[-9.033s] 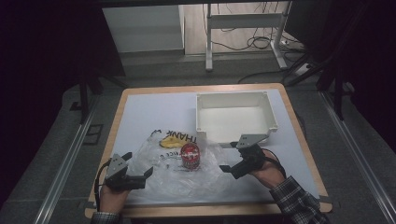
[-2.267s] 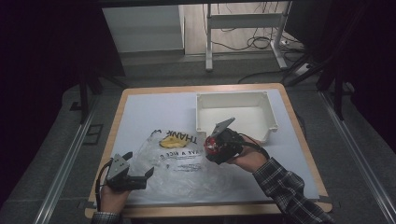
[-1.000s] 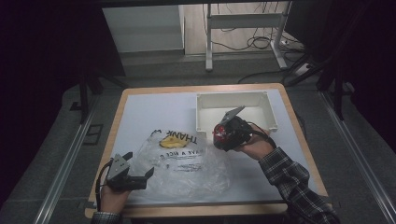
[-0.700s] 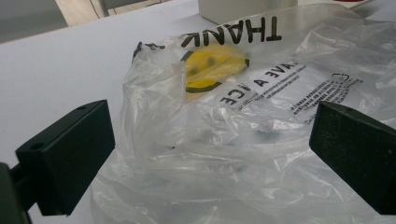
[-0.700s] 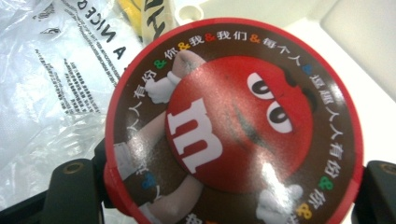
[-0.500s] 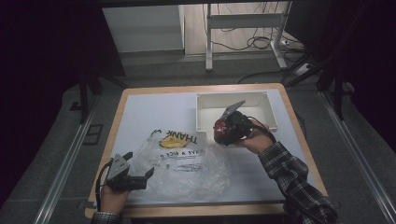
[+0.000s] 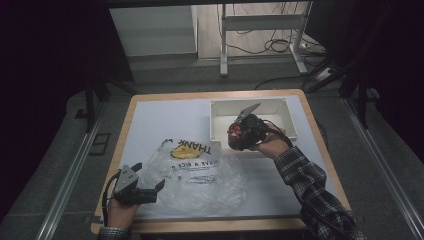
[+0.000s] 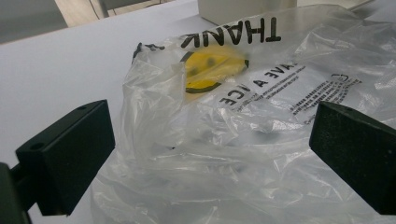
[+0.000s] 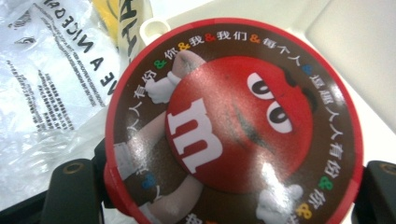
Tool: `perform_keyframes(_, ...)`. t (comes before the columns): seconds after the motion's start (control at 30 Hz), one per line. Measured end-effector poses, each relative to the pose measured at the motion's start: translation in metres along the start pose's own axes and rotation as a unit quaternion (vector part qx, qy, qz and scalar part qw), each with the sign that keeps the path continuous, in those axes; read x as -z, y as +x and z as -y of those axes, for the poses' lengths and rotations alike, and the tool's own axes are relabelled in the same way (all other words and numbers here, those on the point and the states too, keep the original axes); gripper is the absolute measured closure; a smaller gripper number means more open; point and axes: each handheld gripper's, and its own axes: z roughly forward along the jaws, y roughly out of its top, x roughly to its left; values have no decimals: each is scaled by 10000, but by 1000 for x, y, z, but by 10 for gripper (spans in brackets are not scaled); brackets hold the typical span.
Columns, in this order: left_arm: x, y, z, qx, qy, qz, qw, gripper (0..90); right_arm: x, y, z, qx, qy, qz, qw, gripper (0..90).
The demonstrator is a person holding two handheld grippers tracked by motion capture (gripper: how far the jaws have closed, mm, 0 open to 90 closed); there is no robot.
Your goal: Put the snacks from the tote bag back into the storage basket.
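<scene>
Between my right jaws: I am gripping a round red-rimmed M&M's candy tin (image 9: 233,126); the two black jaws are pressing on its rim from either side, its printed lid facing the camera.
Right gripper (image 7: 243,131): I am holding it raised over the near wall of the white plastic bin (image 7: 287,112), with the tin at its tip showing as a dark red disc (image 7: 236,136).
Behind the tin in the right gripper view: the pale inside of the bin (image 9: 355,37) is lying beyond and to one side of the lid, and the printed plastic is lying to the other side.
Right hand (image 7: 272,146): I am wrapping it round the gripper body, a plaid sleeve (image 7: 312,190) running back toward the table's near edge.
Left gripper (image 7: 150,187): I am keeping its jaws wide apart and gripping nothing; it is sitting low at the near left part of the table (image 7: 165,115).
Ahead of my left jaws: a clear plastic shopping bag (image 8: 261,140) is lying crumpled on the table, reaching into the gap between the jaws; I cannot tell whether either jaw is touching it.
On the bag: black "THANK" lettering and a yellow smiley face (image 8: 212,67) are showing upside down to me.
Bag relative to the right gripper: it is lying flat (image 7: 200,170) below and to the left, well apart from the tin.
</scene>
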Motion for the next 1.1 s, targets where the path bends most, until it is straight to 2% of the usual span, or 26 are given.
perform_keyframes(0.63,1,0,0,-12,-32,19,10000,1,-10,-12,-8,7,6,38,10000,257)
perform_keyframes(1.1,1,0,0,-4,-48,26,10000,1,-21,-18,-16,156,13,-10,9999,257)
